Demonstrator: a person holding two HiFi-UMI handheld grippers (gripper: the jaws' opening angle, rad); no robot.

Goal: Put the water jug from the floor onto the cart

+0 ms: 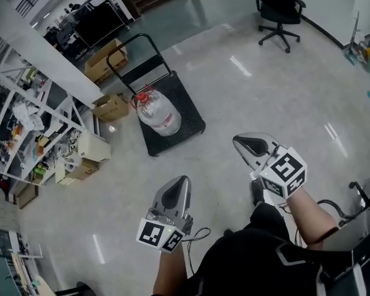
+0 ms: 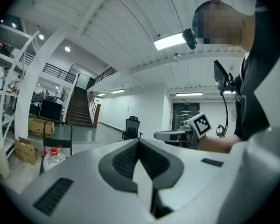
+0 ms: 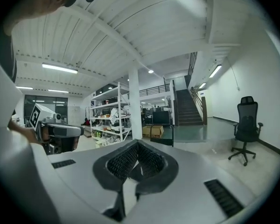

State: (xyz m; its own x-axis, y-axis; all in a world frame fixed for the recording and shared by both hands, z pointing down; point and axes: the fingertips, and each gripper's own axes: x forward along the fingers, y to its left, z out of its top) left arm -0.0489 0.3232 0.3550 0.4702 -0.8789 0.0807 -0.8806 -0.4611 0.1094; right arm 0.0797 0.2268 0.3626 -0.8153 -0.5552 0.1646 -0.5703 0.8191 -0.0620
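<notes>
Nearest the person, over the floor (image 1: pixel 296 91), the left gripper (image 1: pixel 178 182) and right gripper (image 1: pixel 243 142) are held side by side and well apart. Each has its jaws closed together. Beyond them stands the black cart (image 1: pixel 186 103). The jug (image 1: pixel 159 115) stands upright on its deck, by the left edge, about midway along. Past the cart's far end lie cardboard boxes (image 1: pixel 105 60) beside the shelves (image 1: pixel 18 116). Farthest off, to the right, stands a chair (image 1: pixel 279 8).
</notes>
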